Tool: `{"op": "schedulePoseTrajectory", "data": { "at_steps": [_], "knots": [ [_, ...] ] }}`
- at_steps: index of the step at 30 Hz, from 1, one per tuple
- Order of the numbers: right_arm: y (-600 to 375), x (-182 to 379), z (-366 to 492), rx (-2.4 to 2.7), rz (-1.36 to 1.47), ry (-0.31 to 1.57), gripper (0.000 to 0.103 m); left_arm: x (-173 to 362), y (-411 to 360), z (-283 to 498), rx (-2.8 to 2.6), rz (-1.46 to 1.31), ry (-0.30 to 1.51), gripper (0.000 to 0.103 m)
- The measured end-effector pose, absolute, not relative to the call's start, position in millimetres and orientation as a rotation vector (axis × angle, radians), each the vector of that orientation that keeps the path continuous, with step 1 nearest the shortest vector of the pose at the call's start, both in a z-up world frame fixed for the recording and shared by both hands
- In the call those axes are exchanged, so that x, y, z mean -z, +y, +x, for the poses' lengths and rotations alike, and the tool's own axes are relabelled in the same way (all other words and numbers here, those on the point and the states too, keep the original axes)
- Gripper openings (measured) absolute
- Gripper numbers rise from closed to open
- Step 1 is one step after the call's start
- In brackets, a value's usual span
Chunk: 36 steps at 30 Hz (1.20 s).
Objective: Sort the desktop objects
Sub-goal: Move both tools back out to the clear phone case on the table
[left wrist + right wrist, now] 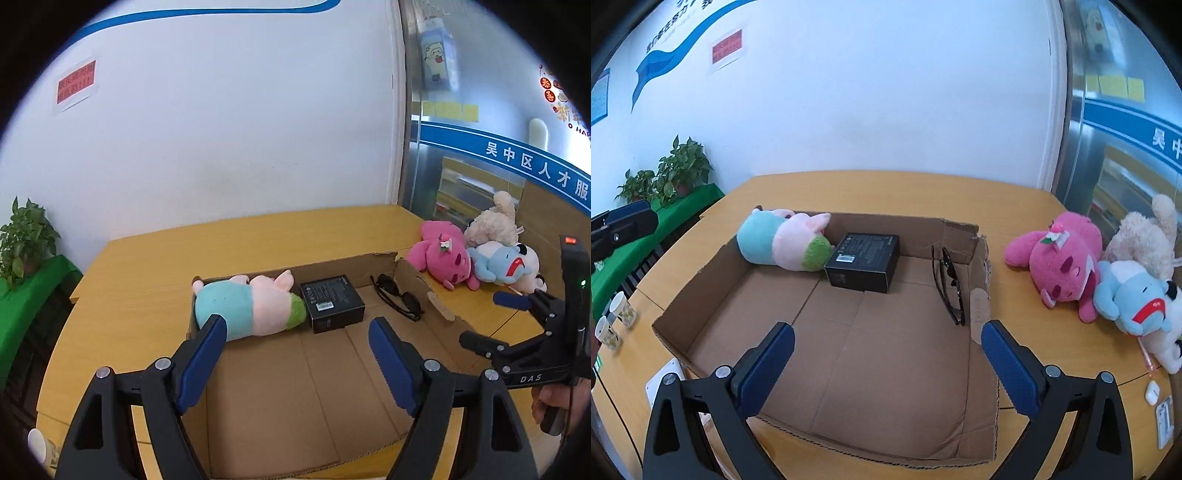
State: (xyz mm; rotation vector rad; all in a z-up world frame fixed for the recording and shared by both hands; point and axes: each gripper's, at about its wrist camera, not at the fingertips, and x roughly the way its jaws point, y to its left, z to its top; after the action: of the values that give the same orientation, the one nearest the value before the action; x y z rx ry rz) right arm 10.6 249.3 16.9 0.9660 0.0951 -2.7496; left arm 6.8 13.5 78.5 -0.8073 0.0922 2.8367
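Two fisheye views over a wooden desk (886, 192) w/ a shallow open cardboard box (849, 354) in the middle. We see three things already inside it, along the far wall: a pastel pig plush (783, 242) in the left corner, a black carton (864, 260) touching its green end, and dark sunglasses (951, 290) lying near the right wall.

Still outside, on the desk to the right of the box & well apart from it: a pink plush (1060, 260), a blue plush (1126, 295) just beside it, and a cream plush (1145, 236) behind both, all piled touching. Small white items sit at the desk's near right edge; we can't tell what they are.

Our left gripper (297, 354) hangs over the box, jaws wide, nothing between them. Our right gripper (888, 363) likewise: jaws at their widest, empty, over the box's near half.

We judge the sort approx. half done: three items boxed, three plush toys left, presumably bound for the same box. Neither gripper is near them yet.
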Motion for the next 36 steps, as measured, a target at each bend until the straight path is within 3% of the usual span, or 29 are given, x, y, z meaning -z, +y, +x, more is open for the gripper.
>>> {"op": "schedulePoseTrajectory", "data": {
  "at_steps": [17, 25, 28, 30, 36],
  "knots": [
    [219, -20, 64, 2.728, 0.895, 0.128, 0.103, -47, -6, 40, -2.830, -0.873, 0.007, 0.079],
    [167, 46, 96, 2.435, 1.028, 0.185, 0.102, 11, -28, 52, -2.750, -1.087, -0.028, 0.079],
    [150, 82, 100, 2.347, 1.119, 0.173, 0.092, 36, -34, 54, -2.715, -1.197, -0.052, 0.079],
    [142, 106, 101, 2.307, 1.191, 0.188, 0.078, 49, -35, 58, -2.695, -1.240, -0.056, 0.079],
    [148, 137, 106, 2.250, 1.257, 0.184, 0.074, 80, -28, 58, -2.610, -1.343, -0.086, 0.079]
  ]
}}
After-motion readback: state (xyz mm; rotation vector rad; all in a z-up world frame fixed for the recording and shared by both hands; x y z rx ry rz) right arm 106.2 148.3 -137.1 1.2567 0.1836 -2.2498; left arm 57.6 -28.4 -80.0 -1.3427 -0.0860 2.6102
